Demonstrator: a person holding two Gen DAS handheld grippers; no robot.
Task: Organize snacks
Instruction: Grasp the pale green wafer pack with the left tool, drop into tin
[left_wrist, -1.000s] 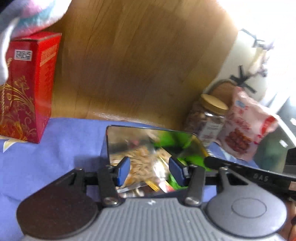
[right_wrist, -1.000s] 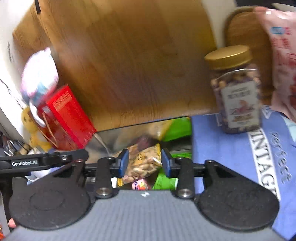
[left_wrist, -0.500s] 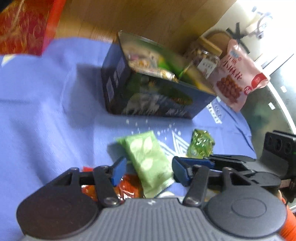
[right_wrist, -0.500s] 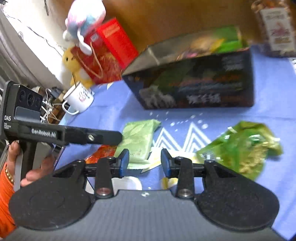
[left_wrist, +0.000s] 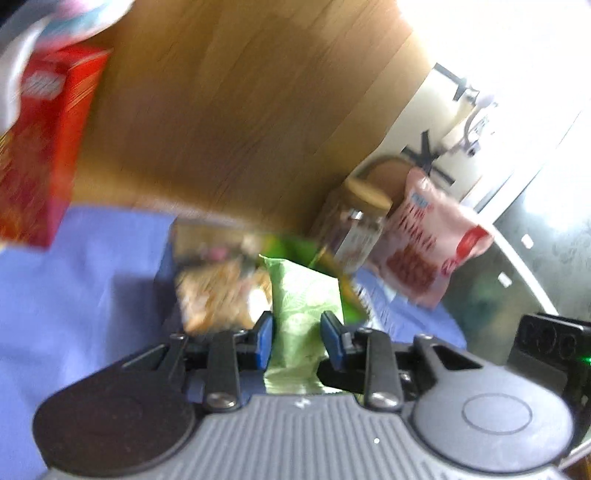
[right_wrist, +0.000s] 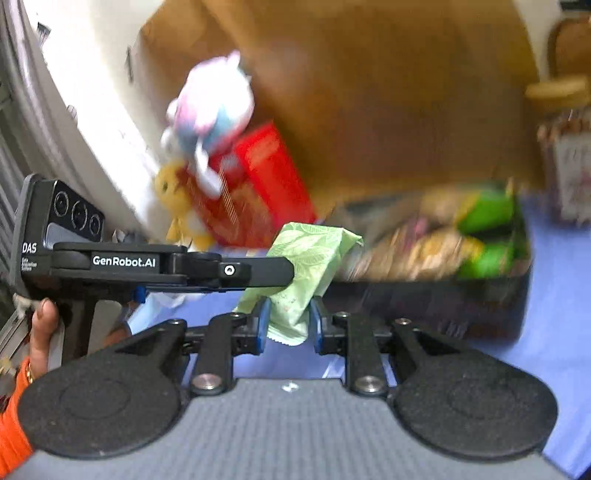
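Observation:
A light green snack packet (left_wrist: 303, 295) is held up off the blue cloth, in front of the dark box (left_wrist: 168, 295) full of snack packets. My left gripper (left_wrist: 297, 339) has its blue pads pressing on both sides of the packet, and its jaws are closing. In the right wrist view the same green packet (right_wrist: 314, 251) sits between the pads of my right gripper (right_wrist: 290, 321), also closing on its lower end. The left gripper's finger (right_wrist: 258, 272) reaches in from the left onto the packet. The box (right_wrist: 424, 299) lies just behind, blurred.
A red box (left_wrist: 44, 147) with a plush toy (right_wrist: 210, 114) on it stands at the back left. A gold-lidded jar (left_wrist: 354, 229) and a pink bag (left_wrist: 424, 251) stand at the back right. A wooden panel backs the blue cloth (left_wrist: 74, 295). A person's hand (right_wrist: 40, 332) holds the left gripper.
A second ago both grippers hung open over the box. They dropped to the green packet on the cloth, closed on it, and have lifted it toward the box.

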